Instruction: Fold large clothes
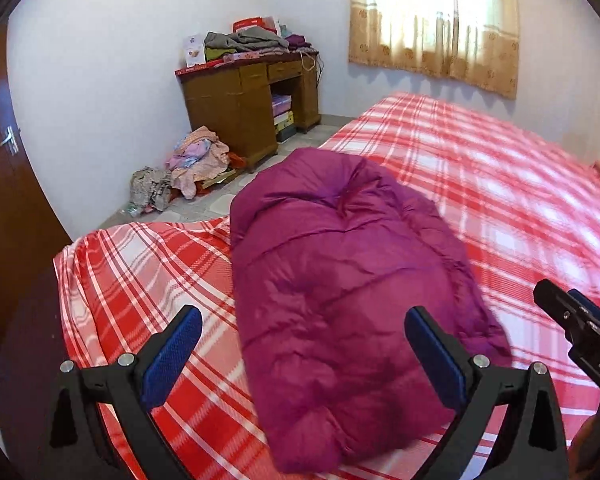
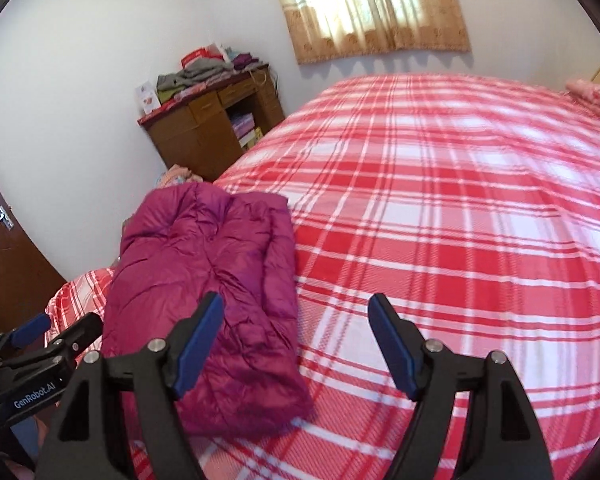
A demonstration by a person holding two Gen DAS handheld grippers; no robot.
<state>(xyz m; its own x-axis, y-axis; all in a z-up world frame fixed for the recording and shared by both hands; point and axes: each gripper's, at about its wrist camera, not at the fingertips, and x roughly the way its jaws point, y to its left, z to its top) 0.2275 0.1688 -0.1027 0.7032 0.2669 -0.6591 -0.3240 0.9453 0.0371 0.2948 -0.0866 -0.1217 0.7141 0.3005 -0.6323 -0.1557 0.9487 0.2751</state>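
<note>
A magenta puffer jacket (image 1: 340, 280) lies folded into a long bundle on the red and white plaid bed (image 1: 500, 184). My left gripper (image 1: 302, 330) hangs open above the near end of the jacket, nothing between its blue pads. In the right wrist view the jacket (image 2: 204, 288) lies to the left. My right gripper (image 2: 296, 316) stands open over the jacket's right edge and the bare plaid cover (image 2: 460, 220), apart from the fabric. Each gripper also shows at the edge of the other's view: the right gripper (image 1: 580, 320) and the left gripper (image 2: 40, 344).
A wooden desk (image 1: 248, 108) piled with folded clothes stands against the far wall. Loose clothes (image 1: 196, 164) are heaped on the floor beside it. A brown door (image 1: 4, 184) is at the left, a curtained window (image 1: 436, 20) behind the bed, pink bedding (image 2: 596, 96) at far right.
</note>
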